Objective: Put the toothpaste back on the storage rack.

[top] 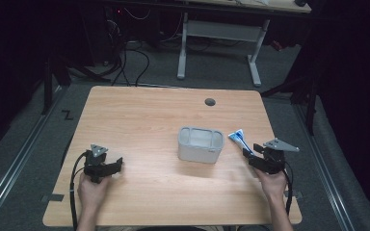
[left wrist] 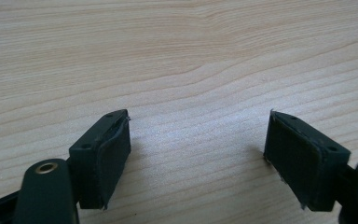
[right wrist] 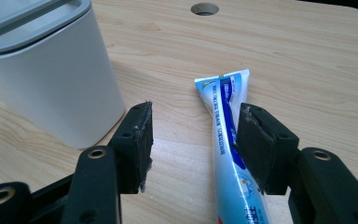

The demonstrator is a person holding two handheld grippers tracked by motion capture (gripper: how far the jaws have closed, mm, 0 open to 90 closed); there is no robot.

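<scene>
Grasp stage: my right gripper, jaws parted around the toothpaste tube at lower centre; next, close squarely. Left gripper open, empty.

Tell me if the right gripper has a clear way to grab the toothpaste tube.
Probably yes. The right gripper already has its fingers apart around the toothpaste tube, which lies flat on the table. The grey bin stands off to one side, clear of the tube.
</scene>
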